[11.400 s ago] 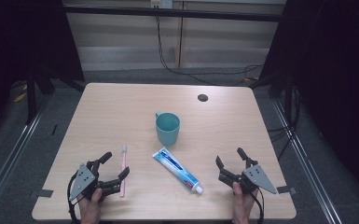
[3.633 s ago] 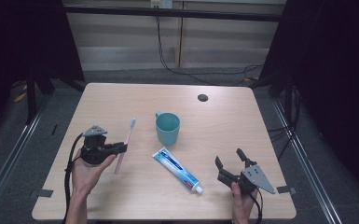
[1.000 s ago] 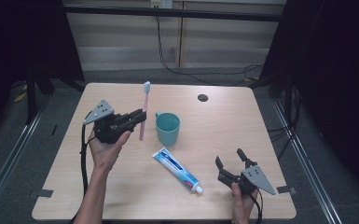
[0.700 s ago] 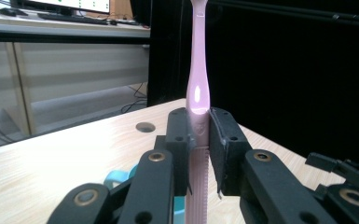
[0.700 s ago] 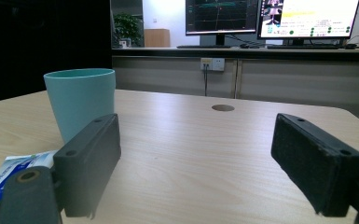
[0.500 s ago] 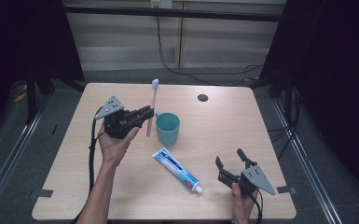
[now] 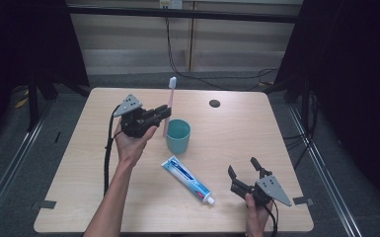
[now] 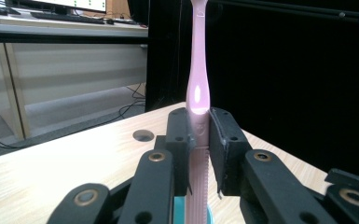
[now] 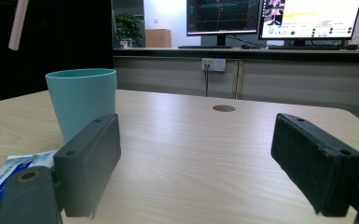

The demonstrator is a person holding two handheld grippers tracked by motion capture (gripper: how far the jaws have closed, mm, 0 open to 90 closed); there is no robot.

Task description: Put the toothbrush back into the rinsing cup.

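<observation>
— Broadly, what sits on the light wooden table (image 7: pixel 286 148) at this moment?

— Largest first: a person's left forearm (image 7: pixel 112 197) reaches up from the near edge, the hand raising the left gripper (image 7: pixel 164 112) above the table's left half. Near the centre stands a teal plastic cup (image 7: pixel 178 136), upright and open-mouthed. Just in front of it lies a white-and-blue toothpaste tube (image 7: pixel 186 179), angled with its cap toward the near right.

— And the grippers?

— The left gripper's black jaws are clamped on the handle of a pink toothbrush (image 7: pixel 168 106), which stands nearly upright, white bristle head at the top. Seen from above, its lower end hangs just beside the cup's left rim; in the left gripper view the pink handle (image 8: pixel 198 93) rises between the two pads, with a sliver of teal below. The right gripper (image 7: pixel 244 170) rests near the table's front right corner, well apart from the tube, its jaws spread wide with nothing between them.

— Anything smaller?

— A small dark round hole (image 7: pixel 214 103) in the tabletop beyond the cup.
</observation>
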